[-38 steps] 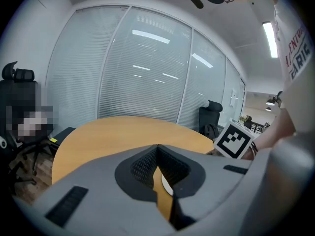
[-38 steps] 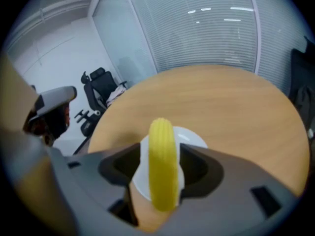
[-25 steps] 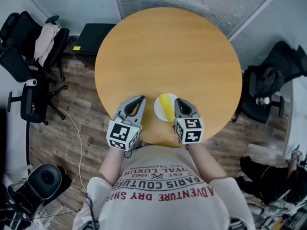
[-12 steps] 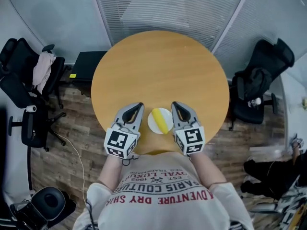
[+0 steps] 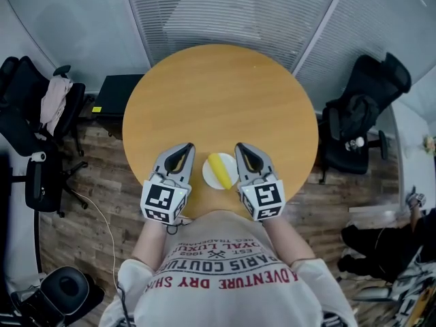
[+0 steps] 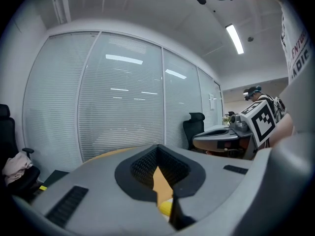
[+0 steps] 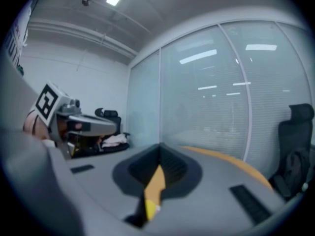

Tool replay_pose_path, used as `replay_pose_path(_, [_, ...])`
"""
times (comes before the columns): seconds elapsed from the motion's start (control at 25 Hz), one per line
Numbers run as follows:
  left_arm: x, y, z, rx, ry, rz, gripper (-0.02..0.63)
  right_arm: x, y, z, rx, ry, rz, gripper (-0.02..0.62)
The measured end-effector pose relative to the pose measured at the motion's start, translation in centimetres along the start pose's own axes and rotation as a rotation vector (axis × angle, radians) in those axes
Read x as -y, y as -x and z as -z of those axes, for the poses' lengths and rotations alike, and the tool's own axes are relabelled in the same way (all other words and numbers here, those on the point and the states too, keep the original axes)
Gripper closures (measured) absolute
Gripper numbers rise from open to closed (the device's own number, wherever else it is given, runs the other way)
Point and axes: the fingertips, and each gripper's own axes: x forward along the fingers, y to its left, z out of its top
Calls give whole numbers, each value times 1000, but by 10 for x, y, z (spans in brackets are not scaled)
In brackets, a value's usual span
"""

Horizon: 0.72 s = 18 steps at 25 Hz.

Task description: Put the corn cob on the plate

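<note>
In the head view a yellow corn cob [image 5: 219,168] lies on a small white plate [image 5: 207,176] near the front edge of the round wooden table [image 5: 218,101]. My left gripper [image 5: 183,149] hangs just left of the plate, shut and empty. My right gripper [image 5: 243,148] hangs just right of it, also shut and empty. Both are held above the table and point almost level. The left gripper view has its jaws [image 6: 158,149] meeting, with a sliver of corn [image 6: 166,208] below. A strip of corn [image 7: 150,209] also shows under the shut jaws [image 7: 160,149] in the right gripper view.
Black office chairs stand left [image 5: 30,125] and right [image 5: 361,118] of the table. A black case [image 5: 114,95] sits on the floor at the back left. Glass walls with blinds [image 5: 225,12] close the back. Another person [image 5: 381,251] is at the lower right.
Both grippers have lifted up from the table, still flanking the plate. The corn and plate stay in place. The head view has pulled back, so the table looks smaller.
</note>
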Motion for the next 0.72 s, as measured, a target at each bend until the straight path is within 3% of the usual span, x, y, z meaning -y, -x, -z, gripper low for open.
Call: replay_pose_path(0.72, [-9, 4, -12, 68, 4, 10, 572, 3, -5, -5, 26, -22, -25, 566])
